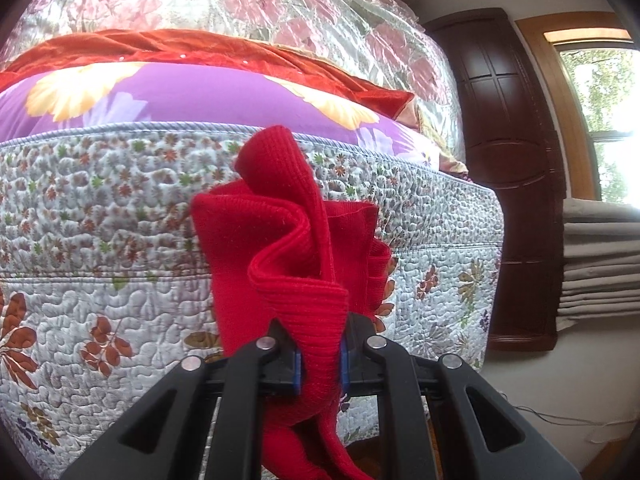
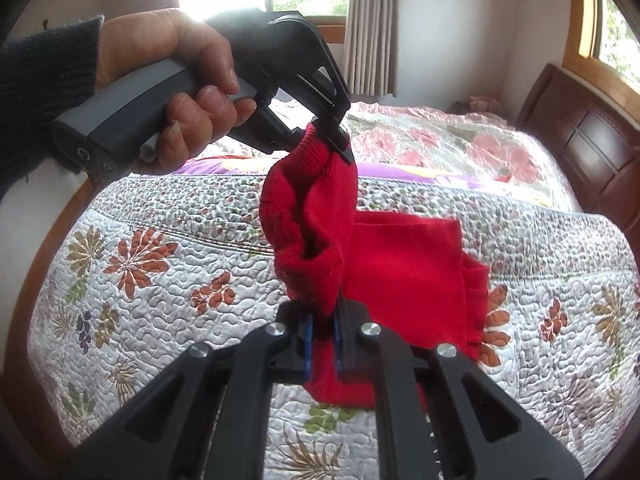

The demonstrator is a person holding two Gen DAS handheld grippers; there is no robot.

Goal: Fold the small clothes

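Both grippers clamped on the red ribbed knit garment, held in the air in front of the quilted floral mattress. Left gripper pinches a ribbed edge; right gripper pinches another edge lower down. Purple flowered sheet and orange-red blanket lie on top of the mattress, dark wooden headboard behind. A hand in a dark knit sleeve grips the left gripper's grey handle.

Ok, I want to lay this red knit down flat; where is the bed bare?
The quilted floral mattress top under the red knit garment is bare, bordered behind by the purple floral bedding. Farther back, the orange-red blanket and shiny floral bedspread crowd the bed.
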